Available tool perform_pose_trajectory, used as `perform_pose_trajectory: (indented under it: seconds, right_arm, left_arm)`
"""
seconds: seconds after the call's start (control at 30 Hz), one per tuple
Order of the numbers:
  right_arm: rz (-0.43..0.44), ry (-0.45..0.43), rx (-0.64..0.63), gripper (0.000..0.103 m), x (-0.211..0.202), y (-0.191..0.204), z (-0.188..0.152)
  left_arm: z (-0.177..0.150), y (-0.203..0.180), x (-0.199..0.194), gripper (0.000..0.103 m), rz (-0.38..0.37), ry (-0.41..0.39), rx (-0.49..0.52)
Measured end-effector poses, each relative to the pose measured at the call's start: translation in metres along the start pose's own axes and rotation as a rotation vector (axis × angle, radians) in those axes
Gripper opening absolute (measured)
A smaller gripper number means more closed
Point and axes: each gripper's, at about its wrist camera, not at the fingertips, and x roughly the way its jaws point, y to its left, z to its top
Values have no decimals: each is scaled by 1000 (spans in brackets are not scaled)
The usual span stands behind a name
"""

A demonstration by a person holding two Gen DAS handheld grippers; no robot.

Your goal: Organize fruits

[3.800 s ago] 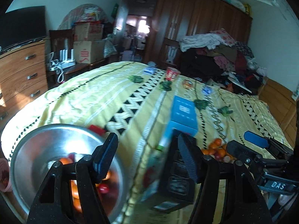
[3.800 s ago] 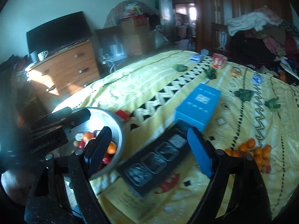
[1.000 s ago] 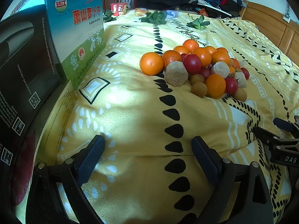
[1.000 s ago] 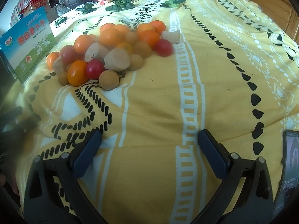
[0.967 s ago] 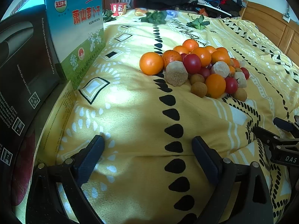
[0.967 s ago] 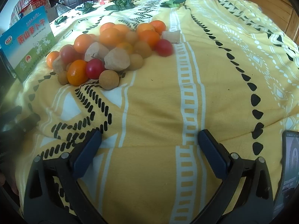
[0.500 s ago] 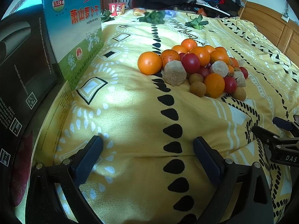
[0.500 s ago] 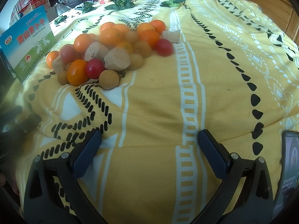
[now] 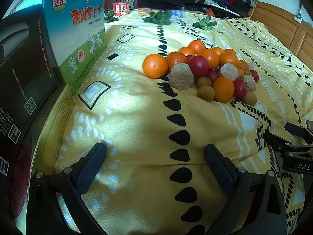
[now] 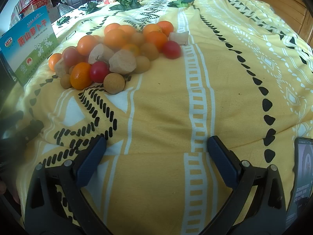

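Note:
A pile of fruit (image 9: 199,72) lies on the yellow patterned bedspread (image 9: 137,117): oranges, red cherry tomatoes, brown longans and pale cut chunks. In the right wrist view the same fruit pile (image 10: 117,52) sits at the upper left. My left gripper (image 9: 154,148) hovers over bare bedspread short of the pile; its jaws are opening, with nothing between them. My right gripper (image 10: 156,140) is open wide, also empty and short of the pile. The right gripper (image 9: 293,146) shows at the right edge of the left wrist view.
A blue-green printed box (image 9: 78,31) and a black box (image 9: 19,68) stand at the left of the fruit. Leafy greens (image 9: 158,18) and a red cup (image 9: 121,7) lie at the far end. A phone (image 10: 301,176) lies at the right edge.
Since the oldest frames both grippers have left the metal bowl and now face the fruit pile. Over the last second the left jaws widened slightly; the right gripper has not moved.

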Motion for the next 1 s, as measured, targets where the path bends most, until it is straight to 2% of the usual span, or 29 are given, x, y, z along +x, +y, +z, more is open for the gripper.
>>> perform_pose_trajectory:
  seconds: [0.37,0.4,0.47,0.57,0.7,0.8,0.87,1.0]
  right_arm:
    - [1,0,0,103,0,0,0]
    - [2,0,0,103,0,0,0]
    - [1,0,0,103,0,0,0]
    - [1,0,0,103,0,0,0]
    - [1,2,-1,103,0,-1,0]
    - [-2,2,-5,103,0,1,1]
    - [9,-1,3,103,0,-1,0]
    - [9,-2,2,103,-1,-1,0]
  left_arm:
    - [8,2,-7,99,-15,13,-20]
    - [11,2,-9,96,-39,0,-33]
    - [21,-1,-11,73,-87,-14,-46]
    - [39,-4,-5,58,-100,-22,-60]
    - [63,-4,8,54,-113,-23,-72]
    - [75,-9,27,45,-131,32,-43]
    - [79,-10,36,44,-131,60,-31]
    - [82,-13,40,44,-147,45,-28]
